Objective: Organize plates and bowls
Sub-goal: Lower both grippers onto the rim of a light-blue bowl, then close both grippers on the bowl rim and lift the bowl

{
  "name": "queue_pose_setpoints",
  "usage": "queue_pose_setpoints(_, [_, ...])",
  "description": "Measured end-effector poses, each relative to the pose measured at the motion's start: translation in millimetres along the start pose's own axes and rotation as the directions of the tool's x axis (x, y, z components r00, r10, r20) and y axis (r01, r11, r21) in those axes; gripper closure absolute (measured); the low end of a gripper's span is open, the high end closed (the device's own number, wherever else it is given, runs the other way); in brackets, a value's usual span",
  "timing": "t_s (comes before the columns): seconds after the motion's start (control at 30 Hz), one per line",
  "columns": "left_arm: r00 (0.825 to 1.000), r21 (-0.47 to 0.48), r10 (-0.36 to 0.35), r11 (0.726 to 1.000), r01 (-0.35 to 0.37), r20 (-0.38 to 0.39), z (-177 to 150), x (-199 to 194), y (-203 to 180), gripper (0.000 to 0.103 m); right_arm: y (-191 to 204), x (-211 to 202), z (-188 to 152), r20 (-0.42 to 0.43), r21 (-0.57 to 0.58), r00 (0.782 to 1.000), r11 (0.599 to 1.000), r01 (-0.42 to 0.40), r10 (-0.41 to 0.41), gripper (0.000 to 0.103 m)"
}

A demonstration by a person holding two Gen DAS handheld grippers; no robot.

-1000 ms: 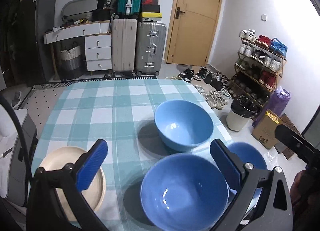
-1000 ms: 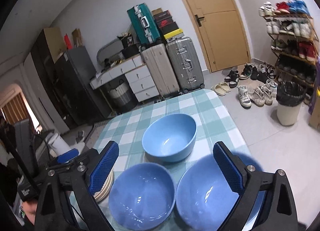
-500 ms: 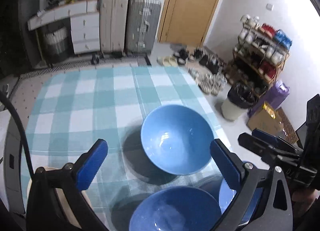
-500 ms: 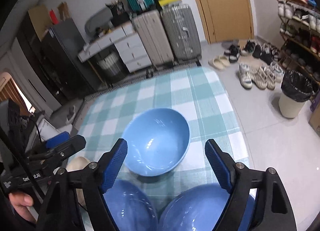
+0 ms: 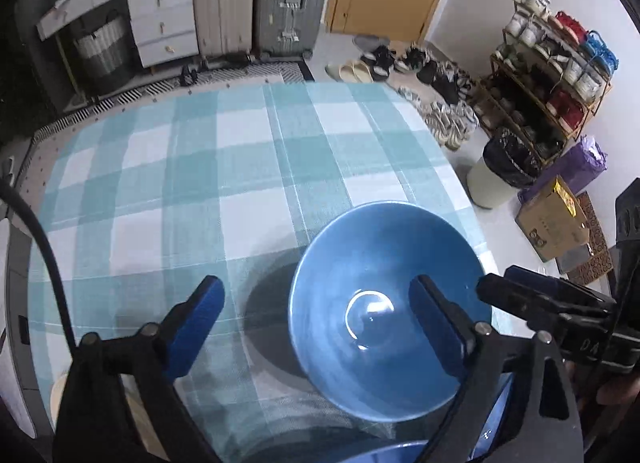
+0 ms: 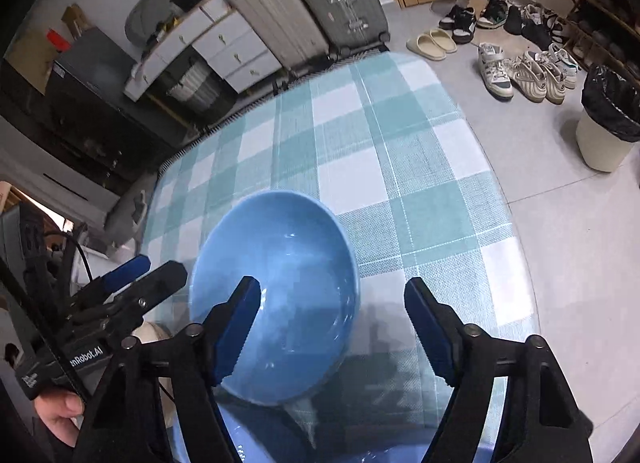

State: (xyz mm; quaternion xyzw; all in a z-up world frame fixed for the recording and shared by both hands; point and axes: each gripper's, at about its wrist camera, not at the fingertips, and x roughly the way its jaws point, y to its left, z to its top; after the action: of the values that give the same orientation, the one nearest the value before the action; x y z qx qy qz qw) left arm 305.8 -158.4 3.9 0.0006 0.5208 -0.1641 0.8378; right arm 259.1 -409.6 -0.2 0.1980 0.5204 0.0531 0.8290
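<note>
Blue bowl (image 5: 384,303): we see it upright on the checked table (image 5: 200,183), near the table's right edge.
Left gripper (image 5: 316,311): our fingers are wide apart and have just been closing a little. One finger is over the bowl's inside, one is over the cloth. Nothing is squeezed.
Right gripper (image 6: 332,319): our fingers are apart and have just been closing. The bowl's right rim sits between them, not pinched.
More bowls: another blue bowl (image 6: 272,435) peeks in at the near edge.
Cream plate (image 6: 154,337): near the left edge.

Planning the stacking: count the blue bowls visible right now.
3: one bowl whole mid-table; two only as slivers at the near edge, left bowl and right bowl. More may be hidden.
</note>
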Motion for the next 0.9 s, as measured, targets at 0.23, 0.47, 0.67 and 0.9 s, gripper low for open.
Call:
queue_pose_setpoints(0.23, [0.999,0.038,0.020,0.999,-0.019,-0.029,4,23,-5,0.037,-4,30,6,-0.059,0.008,0.998,0.999,0.034,-0.033,0.033])
queue_pose_setpoints(0.47, [0.995,0.016,0.012,1.000,-0.010,-0.094,-1,48,4,0.066,-6,49,3,-0.132,-0.004,0.990,0.998,0.055,-0.055,0.052])
queue_pose_setpoints(0.67, [0.994,0.021,0.006,1.000,-0.004,-0.112,-5,57,3,0.074,-5,55,-1,-0.146,-0.004,0.988,0.999,0.054,-0.054,0.064])
queue_pose_setpoints(0.9, [0.992,0.028,0.047,0.999,-0.044,-0.115,-4,61,6,0.091,0,61,-3,-0.166,-0.032,0.984,0.998,0.053,-0.058,0.080])
